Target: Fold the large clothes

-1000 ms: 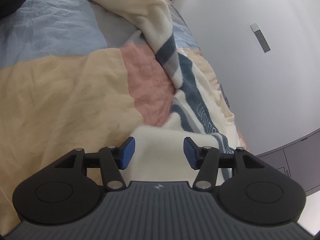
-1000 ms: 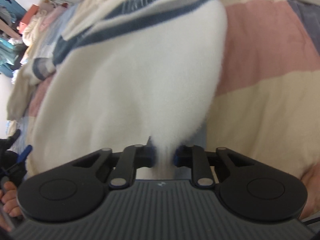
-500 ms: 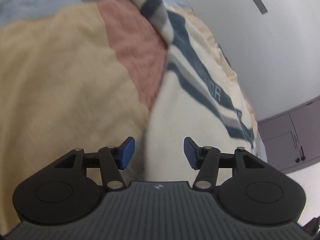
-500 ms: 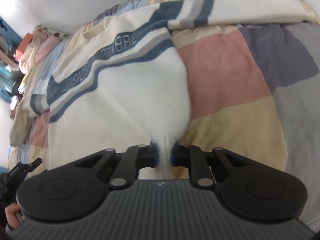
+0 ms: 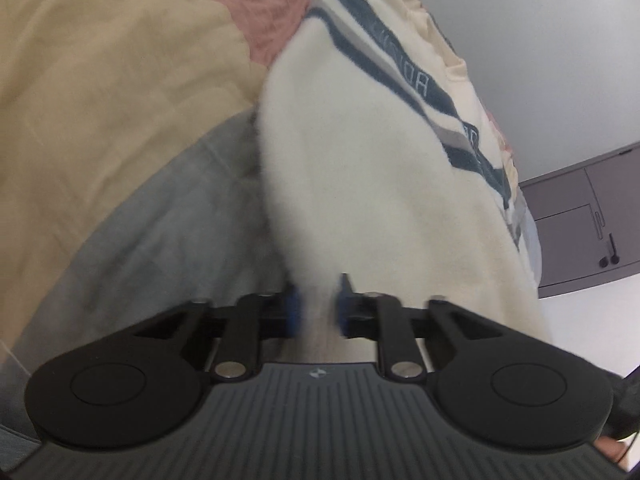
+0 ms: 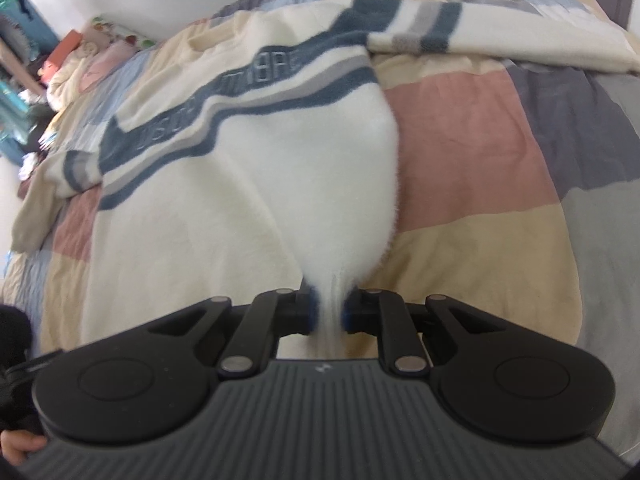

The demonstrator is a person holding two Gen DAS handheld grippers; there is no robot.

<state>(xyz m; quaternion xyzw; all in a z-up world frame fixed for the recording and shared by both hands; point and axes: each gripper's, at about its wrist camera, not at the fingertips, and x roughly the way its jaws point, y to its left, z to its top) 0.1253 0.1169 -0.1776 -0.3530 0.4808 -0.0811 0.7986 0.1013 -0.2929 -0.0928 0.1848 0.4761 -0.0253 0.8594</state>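
Note:
A cream fleece sweater (image 5: 360, 184) with dark blue and grey chest stripes lies on a patchwork quilt (image 5: 100, 80). In the left wrist view my left gripper (image 5: 318, 312) has its jaws closing on a bunched edge of the sweater, and the blue pads pinch the cloth. In the right wrist view the sweater (image 6: 304, 184) rises in a taut cone from the quilt (image 6: 480, 160) into my right gripper (image 6: 330, 312), which is shut on another part of the same edge. One striped sleeve (image 6: 500, 44) lies stretched out at the far right.
A grey cabinet (image 5: 580, 232) stands beyond the bed on the right, below a pale wall (image 5: 540, 60). Piled clothes and clutter (image 6: 60, 64) sit at the far left end of the bed. A hand (image 6: 16, 446) shows at the lower left corner.
My left gripper moved up to the sweater's edge and shut on it; earlier its jaws stood wide apart. My right gripper kept its grip and lifted the cloth a little.

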